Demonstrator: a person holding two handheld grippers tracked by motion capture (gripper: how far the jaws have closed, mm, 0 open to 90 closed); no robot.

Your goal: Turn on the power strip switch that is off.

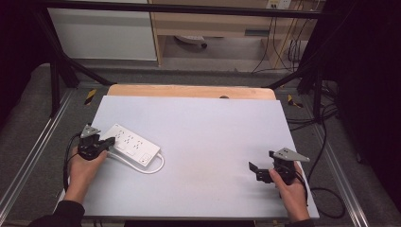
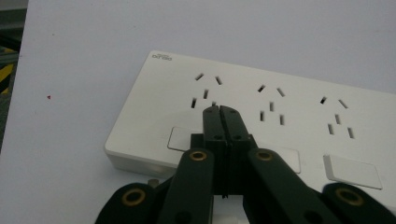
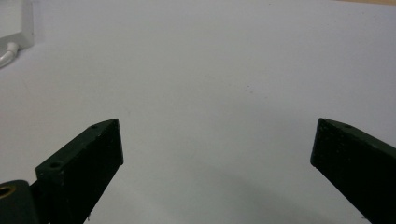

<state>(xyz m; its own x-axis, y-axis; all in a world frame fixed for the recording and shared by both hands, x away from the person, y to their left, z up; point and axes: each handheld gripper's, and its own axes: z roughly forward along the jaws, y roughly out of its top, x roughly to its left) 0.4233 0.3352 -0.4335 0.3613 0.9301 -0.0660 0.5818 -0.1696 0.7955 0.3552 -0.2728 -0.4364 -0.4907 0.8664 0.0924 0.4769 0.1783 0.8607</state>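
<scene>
Scene: a person at a white table point(image 1: 198, 142) with a hand-held gripper in each hand, working at a white power strip point(image 1: 131, 143).
Landmark: the power strip, lying flat and slanted near the table's left edge.
Left gripper point(image 2: 219, 108): jaws pressed together with nothing between them, tips poised over the strip's near end, at the lowest slots of the first socket; whether they touch the surface I cannot tell.
Right gripper point(image 3: 217, 149): jaws wide apart and empty, resting over bare table well to the right of the strip.
Progress: looks early. Judging by the closed tips over the strip's face, the left hand seems to be pressing or steadying it; nothing is plugged in, and the right hand has not joined.
Strip appearance: three socket groups with dark slots, pale rectangular switches point(image 2: 352, 171) below them, small grey logo in one corner.
Cord point(image 1: 153, 168): white, looping out from the strip's right end.
</scene>
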